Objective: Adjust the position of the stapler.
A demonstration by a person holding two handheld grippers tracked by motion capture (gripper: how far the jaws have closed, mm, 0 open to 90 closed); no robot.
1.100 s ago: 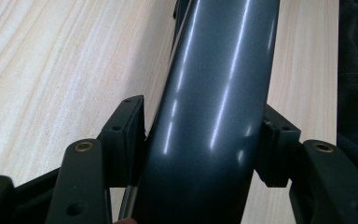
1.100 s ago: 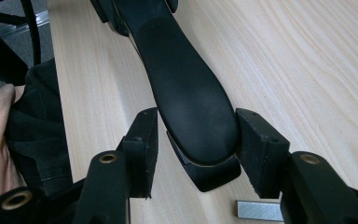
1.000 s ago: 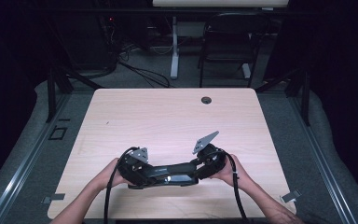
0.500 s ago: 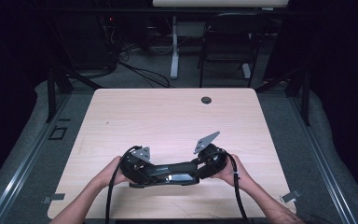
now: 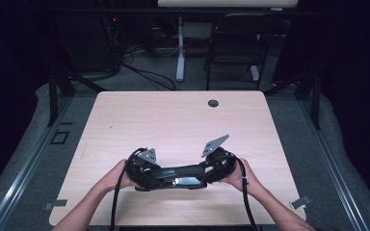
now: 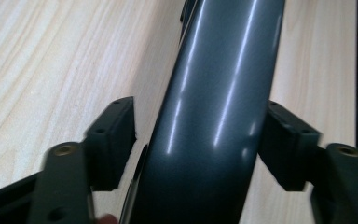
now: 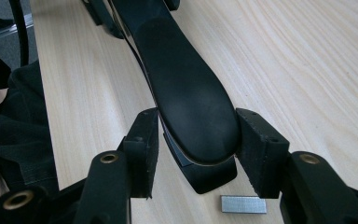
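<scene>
Two hand-held grippers are met end to end over the near edge of the tabletop (image 5: 173, 120), with one dark stapler (image 5: 180, 171) spanning the gap between them.

Left hand-held gripper (image 5: 161, 173): its jaws have just been opening. In the left gripper view (image 6: 200, 135) the stapler's glossy dark grey body (image 6: 223, 70) is seen running up between the jaws. One pad (image 6: 286, 144) is seen against the body; a narrow strip of wood is visible between the other pad (image 6: 116, 135) and the body. The jaws are therefore noted as open, with the stapler between them but not clamped.

Right hand-held gripper (image 5: 200, 173): in the right gripper view (image 7: 198, 135) the matte, rounded end of the stapler (image 7: 182, 79) is seated between the two pads, and both pads are seen pressed on its sides. A grip on the stapler is recorded.

Each gripper is held from its outer side, by the left hand (image 5: 118, 175) and the right hand (image 5: 241, 175). The stapler is placed low over the wood, crosswise to the person; whether it rests on the surface cannot be told.

A small silvery metal bar (image 7: 243, 204) is seen lying flat on the tabletop just beside the right gripper's pad. A dark round grommet (image 5: 213, 103) is set near the far edge, well apart from the grippers.
</scene>
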